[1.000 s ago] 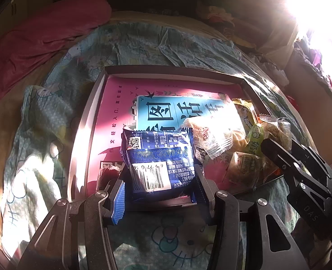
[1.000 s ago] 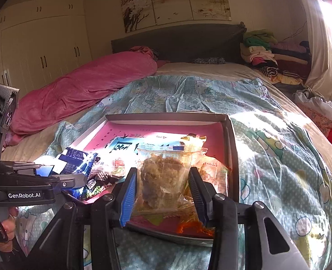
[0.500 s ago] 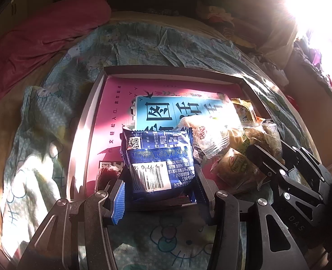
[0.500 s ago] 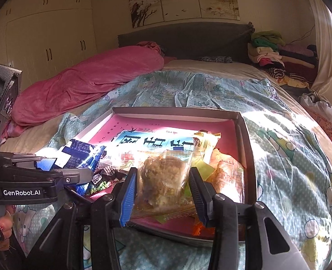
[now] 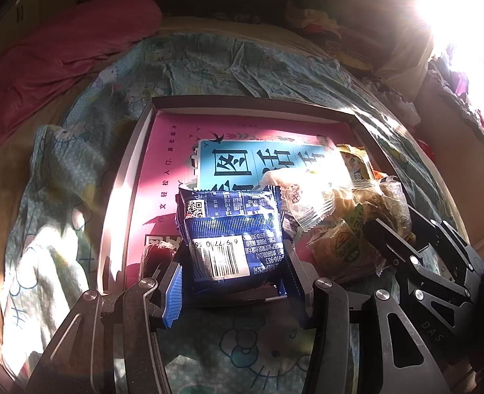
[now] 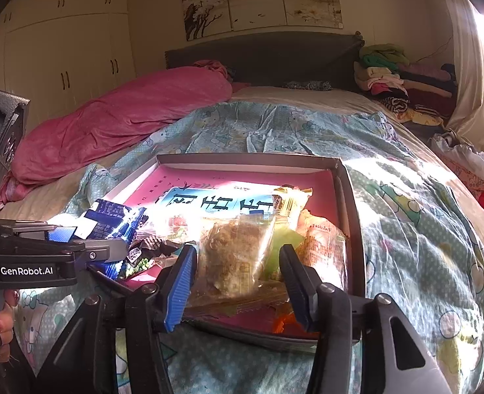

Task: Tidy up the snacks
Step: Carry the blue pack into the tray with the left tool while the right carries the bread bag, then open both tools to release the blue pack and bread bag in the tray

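Clear snack bag (image 6: 238, 256) between opening jaws

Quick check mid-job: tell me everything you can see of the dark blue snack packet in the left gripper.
The dark blue snack packet is a glossy foil pouch with crimped, serrated edges, seen from its back: a white barcode panel, a QR code and small white print. It looks sealed and slightly puffed. It sits between the left gripper pads, which press on both sides, over the near left part of the shallow pink-lined box. A clear-wrapped pastry lies against its right edge.
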Demonstrator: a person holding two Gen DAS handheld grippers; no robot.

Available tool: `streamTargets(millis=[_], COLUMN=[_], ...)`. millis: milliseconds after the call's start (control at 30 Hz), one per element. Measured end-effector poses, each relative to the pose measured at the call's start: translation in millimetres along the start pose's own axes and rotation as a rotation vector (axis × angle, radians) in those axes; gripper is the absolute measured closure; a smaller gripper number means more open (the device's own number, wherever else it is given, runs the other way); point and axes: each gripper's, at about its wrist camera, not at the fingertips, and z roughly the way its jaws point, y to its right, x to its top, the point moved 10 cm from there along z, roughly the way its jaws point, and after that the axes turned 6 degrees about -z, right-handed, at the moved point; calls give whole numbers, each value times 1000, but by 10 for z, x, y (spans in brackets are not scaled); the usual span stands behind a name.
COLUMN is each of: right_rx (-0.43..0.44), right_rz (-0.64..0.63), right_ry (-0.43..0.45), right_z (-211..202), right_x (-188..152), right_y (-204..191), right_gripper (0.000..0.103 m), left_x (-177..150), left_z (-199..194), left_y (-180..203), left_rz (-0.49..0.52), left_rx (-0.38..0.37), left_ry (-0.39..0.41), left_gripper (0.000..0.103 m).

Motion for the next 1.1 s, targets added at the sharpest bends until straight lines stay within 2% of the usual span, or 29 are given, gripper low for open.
streamTargets(millis=[533,1100], right_rx=[-8,-15], right_rz=[6,-17], right_ry=[21,5], right_z=[-226,-205], right_x=[-39,-73], right_y=[4,-31], right_gripper=[44,44], left_x=[-4,57], left_z=[-24,-129], left_y=[-4,-4], left_rz=[13,5], left_rx=[1,-11], left_ry=[-2,18], left_gripper=[48,44])
